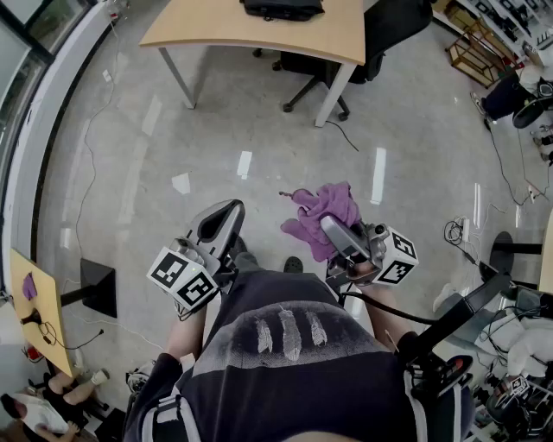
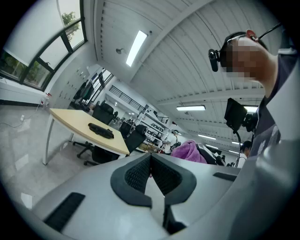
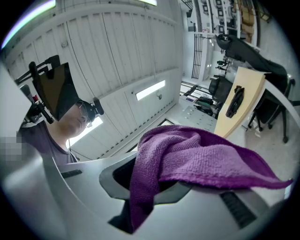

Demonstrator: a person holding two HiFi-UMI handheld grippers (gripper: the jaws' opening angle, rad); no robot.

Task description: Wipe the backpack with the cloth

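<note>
Cloth hangs clamped in my right claw, ready for wiping. My left claw is closed on nothing, and the likely backpack lies well apart on the far table.

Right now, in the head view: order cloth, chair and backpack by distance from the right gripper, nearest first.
1. cloth: clamped in the right gripper, draped over its front.
2. chair: ahead and to the right, tucked at the desk's end.
3. backpack: farthest, lying on the desk at the picture's top edge.
</note>
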